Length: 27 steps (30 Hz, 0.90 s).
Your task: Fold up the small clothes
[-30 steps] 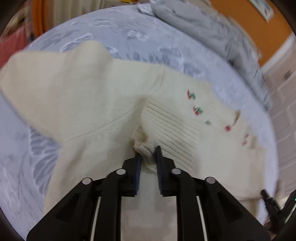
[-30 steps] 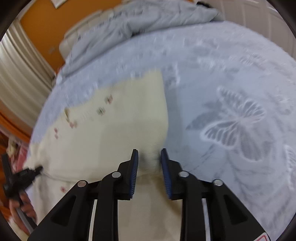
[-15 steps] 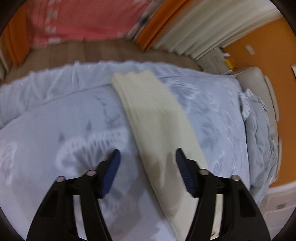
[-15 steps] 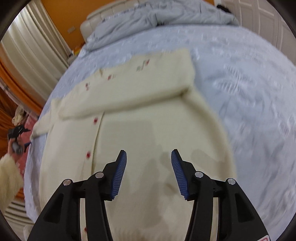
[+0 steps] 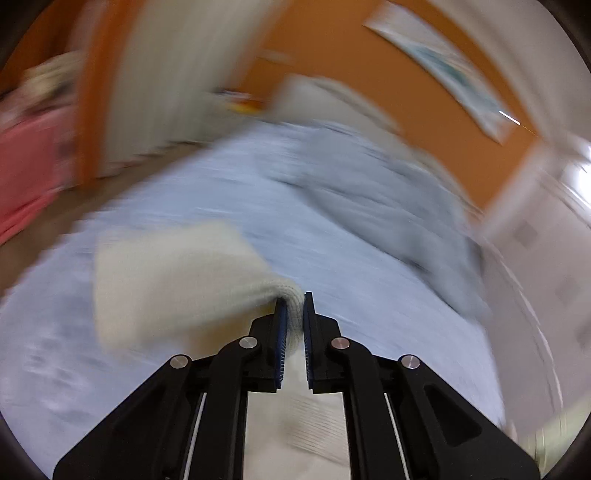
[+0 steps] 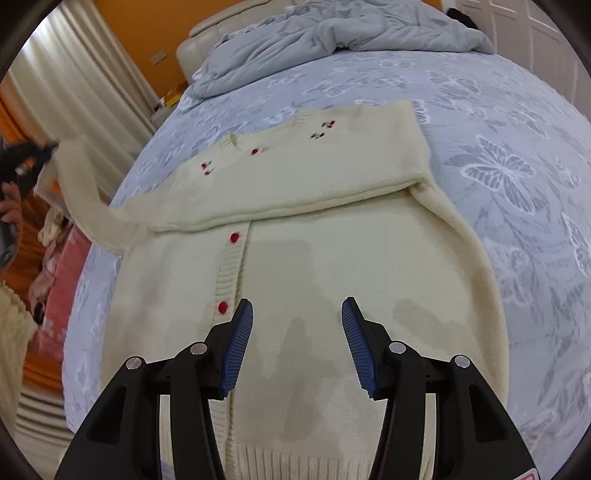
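Cream cardigan [image 6: 314, 229] sleeve [image 5: 173, 284] newly pinched in left gripper [image 5: 293, 314] fingers; right gripper [image 6: 297, 347] fingers apart, wider than before.

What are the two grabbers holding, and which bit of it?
The left gripper pinches the cream knitted cardigan by its sleeve end. The right gripper holds nothing.

the room around the bed

a pale blue bedspread [image 6: 517, 177] printed with white butterflies covers the bed. a rumpled grey duvet [image 6: 332, 40] is heaped at its far end, against a cream padded headboard [image 6: 221, 29]. behind stands an orange wall [image 6: 147, 33], with pale pleated curtains [image 6: 74, 85] to the left. a pink cloth [image 6: 62, 295] lies beside the bed. a framed picture [image 5: 443, 70] hangs, blurred, on the wall.
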Available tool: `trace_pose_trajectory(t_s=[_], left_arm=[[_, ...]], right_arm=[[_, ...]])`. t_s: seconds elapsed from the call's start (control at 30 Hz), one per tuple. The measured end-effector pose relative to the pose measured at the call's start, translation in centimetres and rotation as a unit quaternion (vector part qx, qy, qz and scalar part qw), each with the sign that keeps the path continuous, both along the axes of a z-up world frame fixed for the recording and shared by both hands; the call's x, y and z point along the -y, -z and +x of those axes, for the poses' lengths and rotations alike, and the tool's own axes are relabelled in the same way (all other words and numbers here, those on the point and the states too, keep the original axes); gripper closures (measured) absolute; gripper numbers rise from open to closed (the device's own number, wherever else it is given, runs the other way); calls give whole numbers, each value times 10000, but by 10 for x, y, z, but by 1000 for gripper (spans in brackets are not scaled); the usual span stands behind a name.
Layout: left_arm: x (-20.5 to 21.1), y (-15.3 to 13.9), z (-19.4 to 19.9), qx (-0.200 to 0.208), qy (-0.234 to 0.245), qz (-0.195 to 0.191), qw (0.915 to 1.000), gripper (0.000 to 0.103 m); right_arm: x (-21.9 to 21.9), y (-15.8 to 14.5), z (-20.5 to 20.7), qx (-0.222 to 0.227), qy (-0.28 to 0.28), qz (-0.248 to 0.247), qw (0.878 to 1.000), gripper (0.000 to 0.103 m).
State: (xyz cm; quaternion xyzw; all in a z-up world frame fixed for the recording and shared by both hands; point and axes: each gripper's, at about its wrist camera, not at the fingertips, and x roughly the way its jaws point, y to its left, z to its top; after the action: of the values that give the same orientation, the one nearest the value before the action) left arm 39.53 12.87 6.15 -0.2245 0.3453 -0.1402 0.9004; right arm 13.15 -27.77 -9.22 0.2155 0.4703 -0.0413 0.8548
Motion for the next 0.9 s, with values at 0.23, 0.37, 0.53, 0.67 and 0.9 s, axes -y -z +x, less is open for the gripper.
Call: trace_pose_trajectory(t_s=[0.23, 0.37, 0.53, 0.67, 0.9], left_arm=[[170, 104, -86, -1269, 1313, -194, 9830, 39], [145, 161, -104, -1921, 777, -411, 9774, 39], [85, 188, -74, -2361, -270, -941, 9668, 39], [55, 211, -44, -2623, -921, -1221, 9528, 48], [45, 204, -24, -2417, -1124, -794, 9605, 96]], right_arm=[[33, 4, -4, -65, 267, -134, 9995, 46], [45, -3, 18, 116, 107, 20, 9999, 36], [61, 7, 91, 148, 83, 256, 9995, 32], [85, 40, 152, -174, 557, 718, 9957, 32], [66, 21, 196, 292, 124, 705, 9970, 94]])
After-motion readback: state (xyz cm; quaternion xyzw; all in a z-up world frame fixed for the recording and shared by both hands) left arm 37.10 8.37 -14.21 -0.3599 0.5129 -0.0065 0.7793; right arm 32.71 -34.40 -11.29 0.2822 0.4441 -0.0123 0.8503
